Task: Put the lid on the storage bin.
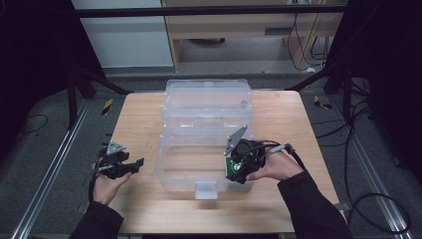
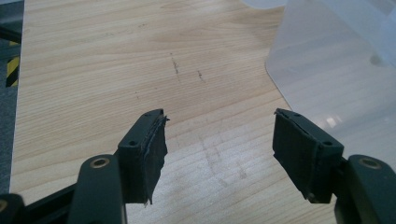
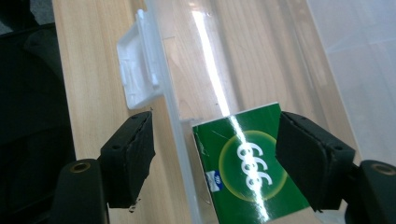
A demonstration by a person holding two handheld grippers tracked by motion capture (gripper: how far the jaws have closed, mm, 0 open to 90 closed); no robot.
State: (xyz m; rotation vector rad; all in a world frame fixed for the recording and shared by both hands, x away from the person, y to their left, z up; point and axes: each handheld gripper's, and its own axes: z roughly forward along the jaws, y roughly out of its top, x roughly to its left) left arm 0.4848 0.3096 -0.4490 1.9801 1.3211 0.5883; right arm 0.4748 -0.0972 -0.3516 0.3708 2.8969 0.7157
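High view: a clear plastic box (image 1: pixel 206 134) sits open in the middle of the wooden surface (image 1: pixel 283 119), its lid thrown back toward the far edge and a white latch (image 1: pixel 205 189) on the near wall. The right gripper (image 1: pixel 238 167) hangs at the box's near right corner, with a green packet (image 1: pixel 232 168) showing at its tip. In the right gripper view the green packet (image 3: pixel 247 168) (printed with a pale ring and white figures) lies just inside the box's clear wall (image 3: pixel 175 116); one jaw stands outside that wall, the other rests against the packet's far edge, so the jaws are spread and I see no pinch on it. The latch (image 3: pixel 137 70) is just ahead of the outer jaw. The left gripper (image 1: pixel 119 164) is off to the left of the box, well apart from it, over bare wood; in the left gripper view its jaws are spread wide with nothing between them.
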